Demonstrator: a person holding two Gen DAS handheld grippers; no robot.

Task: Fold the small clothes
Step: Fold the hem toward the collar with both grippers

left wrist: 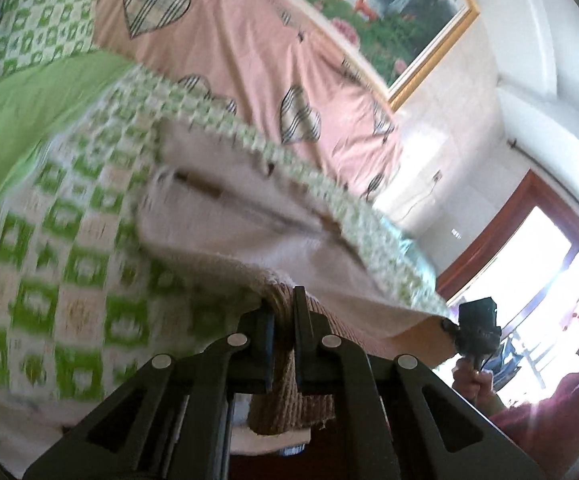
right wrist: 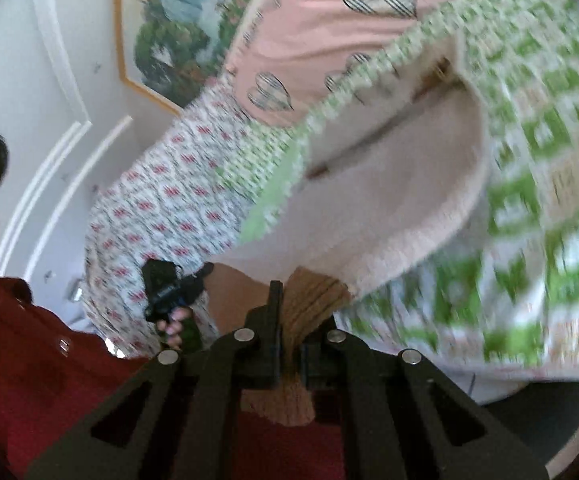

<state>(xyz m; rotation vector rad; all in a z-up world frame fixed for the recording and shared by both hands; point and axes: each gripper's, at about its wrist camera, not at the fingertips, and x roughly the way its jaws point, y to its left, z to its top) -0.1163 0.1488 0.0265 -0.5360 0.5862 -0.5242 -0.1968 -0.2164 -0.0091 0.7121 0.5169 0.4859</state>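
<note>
Pale pink garment (left wrist: 249,236), fleecy with a ribbed tan hem, hangs stretched between the two grippers above the bed. The left gripper (left wrist: 283,320) has its jaws closed on one bunched corner of that ribbed hem, a tail of the knit hanging down between the fingers. The right gripper (right wrist: 289,312) has its jaws clamped in the same way on the other corner, the tan ribbing gathered into a tight fold between them. From the left wrist view the right gripper (left wrist: 475,328) shows at the far end of the hem, with the person's hand (left wrist: 473,380) around its handle; from the right wrist view the left gripper (right wrist: 169,288) shows likewise, gripped by the other hand (right wrist: 175,326). Beneath the garment lies a green-and-white checked bedspread (left wrist: 61,248), blurred in both views. Beyond it a pink quilt with striped hearts (left wrist: 225,52) is spread, and a framed landscape picture (left wrist: 401,12) hangs on the white wall. The person wears a dark red top (right wrist: 29,360).
</note>
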